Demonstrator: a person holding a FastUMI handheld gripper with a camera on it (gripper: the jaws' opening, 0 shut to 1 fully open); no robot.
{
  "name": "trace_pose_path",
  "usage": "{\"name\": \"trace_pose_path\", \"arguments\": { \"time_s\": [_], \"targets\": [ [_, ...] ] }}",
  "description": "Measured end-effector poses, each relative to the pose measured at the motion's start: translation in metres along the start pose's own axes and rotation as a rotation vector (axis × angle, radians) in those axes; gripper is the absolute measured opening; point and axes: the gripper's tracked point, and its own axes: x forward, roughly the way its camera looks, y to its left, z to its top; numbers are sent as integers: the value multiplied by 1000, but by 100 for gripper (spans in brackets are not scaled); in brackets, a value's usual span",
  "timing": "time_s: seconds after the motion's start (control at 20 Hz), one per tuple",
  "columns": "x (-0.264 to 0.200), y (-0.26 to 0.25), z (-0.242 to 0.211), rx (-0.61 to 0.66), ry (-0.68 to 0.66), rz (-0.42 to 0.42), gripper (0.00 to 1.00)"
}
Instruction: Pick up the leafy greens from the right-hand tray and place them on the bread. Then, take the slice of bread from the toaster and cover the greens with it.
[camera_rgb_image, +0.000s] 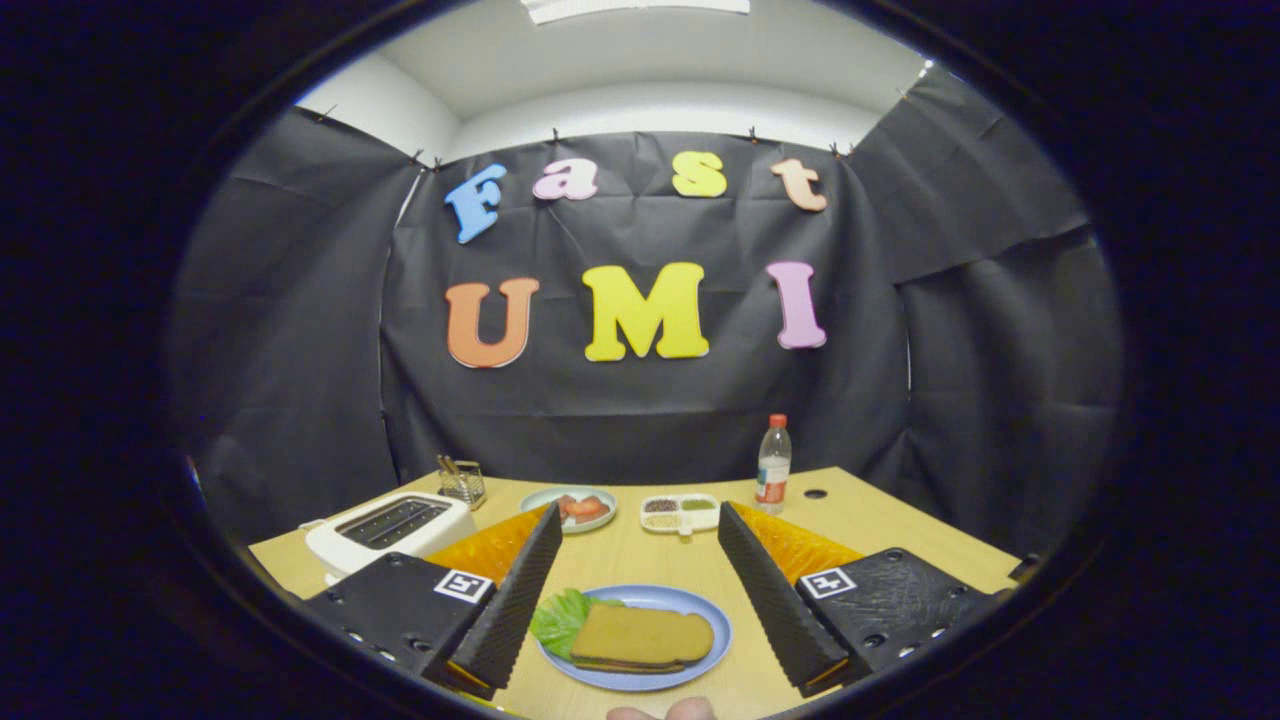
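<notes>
While claw (635, 560) gapes wide over wooden table (860, 520), plate (700, 610) holds bread, possibly stacked.

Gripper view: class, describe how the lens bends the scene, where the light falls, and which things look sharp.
Gripper view: fisheye lens bows the table edges; even overhead light, soft shadows, no glare; the plate with top bread slice over greens is sharp between the open fingers; the toaster and bottle beyond are small yet clear.

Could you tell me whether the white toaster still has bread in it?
Empty, it seems: the white toaster's slots look dark, nothing protruding. The open gripper flanks a brown bread slice covering green leaves.
</notes>
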Motion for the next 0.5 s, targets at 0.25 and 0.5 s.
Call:
{"name": "trace_pose_path", "arguments": {
  "time_s": [0.25,0.5],
  "targets": [
    [-33,20,31,-66,-108,16,94],
    [-51,32,27,-62,-122,30,93]
  ]
}}
